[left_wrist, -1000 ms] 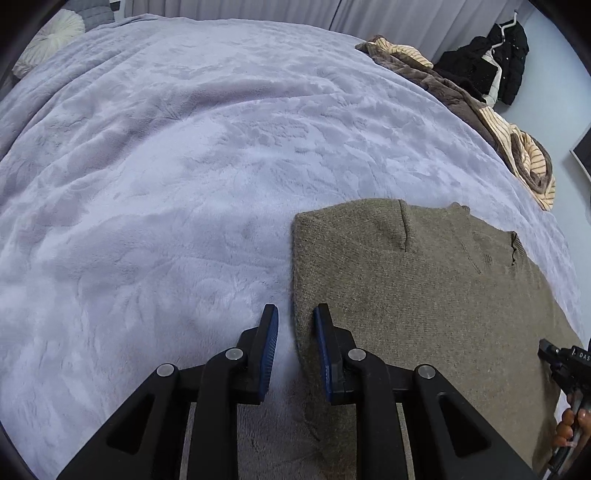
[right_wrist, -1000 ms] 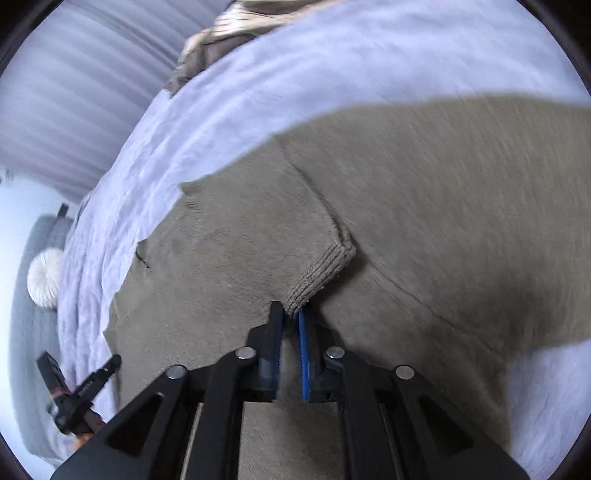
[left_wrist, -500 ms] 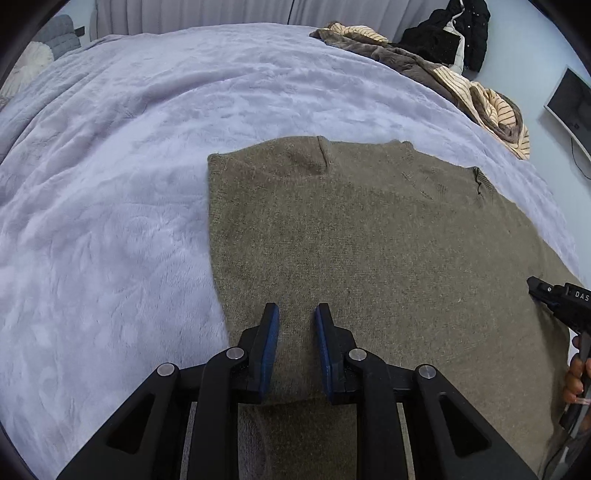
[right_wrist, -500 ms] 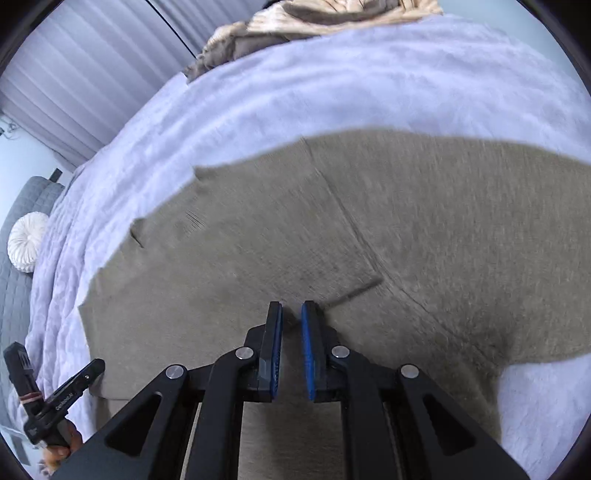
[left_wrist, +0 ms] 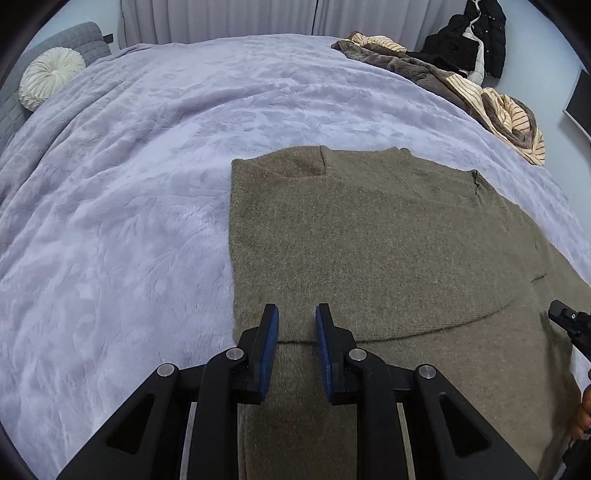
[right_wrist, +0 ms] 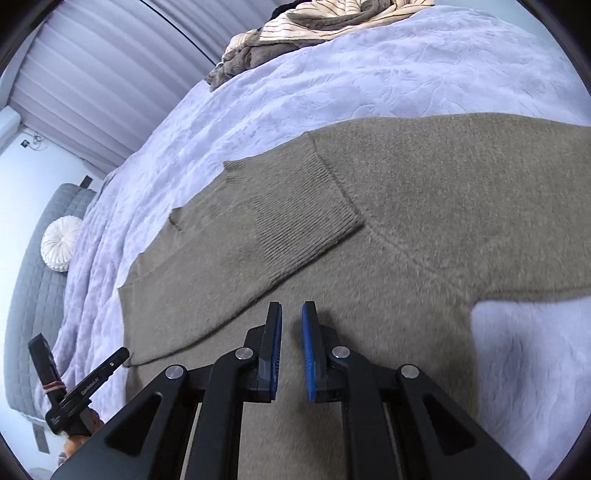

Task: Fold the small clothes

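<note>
An olive-brown knit sweater [left_wrist: 369, 240] lies flat on the lilac bed cover [left_wrist: 129, 184], with one side folded in over the body. My left gripper [left_wrist: 295, 314] is open and empty, just above the sweater's near left part, over the folded edge. In the right wrist view the sweater [right_wrist: 424, 221] has a sleeve with a ribbed cuff [right_wrist: 306, 214] laid across it. My right gripper [right_wrist: 291, 310] is open and empty, just short of that cuff. The right gripper also shows at the right edge of the left wrist view [left_wrist: 570, 325].
A heap of brown and striped clothes [left_wrist: 461, 88] lies at the bed's far right edge, with a black jacket [left_wrist: 472, 33] behind it. A round white cushion [left_wrist: 50, 79] rests on a grey headboard at the far left. Curtains hang behind the bed.
My right gripper let go of the sleeve cuff, opened and drew back; the cuff now lies flat on the sweater. My left gripper moved right over the sweater and pulled back slightly.
</note>
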{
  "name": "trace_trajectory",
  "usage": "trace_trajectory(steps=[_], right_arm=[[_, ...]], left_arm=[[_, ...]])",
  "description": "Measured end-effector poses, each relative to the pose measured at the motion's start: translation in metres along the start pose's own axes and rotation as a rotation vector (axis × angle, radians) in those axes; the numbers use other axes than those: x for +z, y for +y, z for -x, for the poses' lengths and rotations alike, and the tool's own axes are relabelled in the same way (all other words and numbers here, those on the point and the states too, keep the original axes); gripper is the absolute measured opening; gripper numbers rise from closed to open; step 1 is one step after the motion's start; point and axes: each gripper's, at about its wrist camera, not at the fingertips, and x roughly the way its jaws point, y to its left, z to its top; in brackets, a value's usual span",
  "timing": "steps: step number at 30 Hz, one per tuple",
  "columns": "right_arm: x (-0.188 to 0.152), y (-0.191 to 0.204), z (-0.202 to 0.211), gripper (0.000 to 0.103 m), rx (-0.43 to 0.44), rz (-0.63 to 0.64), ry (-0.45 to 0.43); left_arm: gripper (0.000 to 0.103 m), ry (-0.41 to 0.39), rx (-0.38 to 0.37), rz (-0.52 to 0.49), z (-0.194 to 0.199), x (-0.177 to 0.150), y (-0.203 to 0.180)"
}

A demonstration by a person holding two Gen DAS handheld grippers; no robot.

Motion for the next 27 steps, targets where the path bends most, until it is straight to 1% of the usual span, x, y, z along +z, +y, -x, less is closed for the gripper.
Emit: trace_trajectory(steps=[6,9,12,15,16,17,18,19,20,21,22,25,27], right_arm=[[-0.021,-0.010,0.015,0.013,0.078,-0.051,0.022],[-0.030,-0.018,0.024,0.014,0.114,-0.079,0.024],[-0.036,-0.026,0.033,0.018,0.139,-0.093,0.023],[-0.040,-0.035,0.044,0.027,0.150,-0.100,0.015],[-0.040,-0.038,0.047,0.032,0.155,-0.105,0.012],[-0.042,-0.041,0.050,0.035,0.159,-0.111,0.007],[-0.042,-0.044,0.054,0.036,0.162,-0.114,0.002],[-0.043,-0.046,0.057,0.036,0.162,-0.116,-0.002],[-0.044,-0.049,0.060,0.036,0.160,-0.116,-0.006],[-0.045,-0.051,0.062,0.036,0.160,-0.117,-0.009],[-0.046,-0.053,0.065,0.036,0.159,-0.116,-0.012],[-0.049,-0.059,0.070,0.036,0.160,-0.115,-0.019],[-0.052,-0.063,0.073,0.036,0.167,-0.122,-0.021]], left_arm=[[0.022,0.006,0.054,-0.036,0.021,-0.020,-0.021],[0.022,0.011,0.054,-0.042,0.030,-0.030,-0.033],[0.022,0.020,0.046,-0.050,0.037,-0.039,-0.047],[0.022,0.028,0.056,-0.071,0.041,-0.046,-0.063],[0.022,0.028,0.058,-0.076,0.042,-0.049,-0.067],[0.026,0.029,0.058,-0.081,0.044,-0.051,-0.072],[0.059,0.030,0.057,-0.083,0.046,-0.054,-0.077],[0.097,0.018,0.065,-0.080,0.051,-0.056,-0.081],[0.102,-0.013,0.076,-0.080,0.057,-0.059,-0.085],[0.102,-0.047,0.086,-0.093,0.064,-0.062,-0.090],[0.102,-0.059,0.088,-0.117,0.069,-0.064,-0.097],[0.102,-0.063,0.098,-0.167,0.077,-0.069,-0.115],[0.102,-0.067,0.120,-0.196,0.081,-0.073,-0.125]])
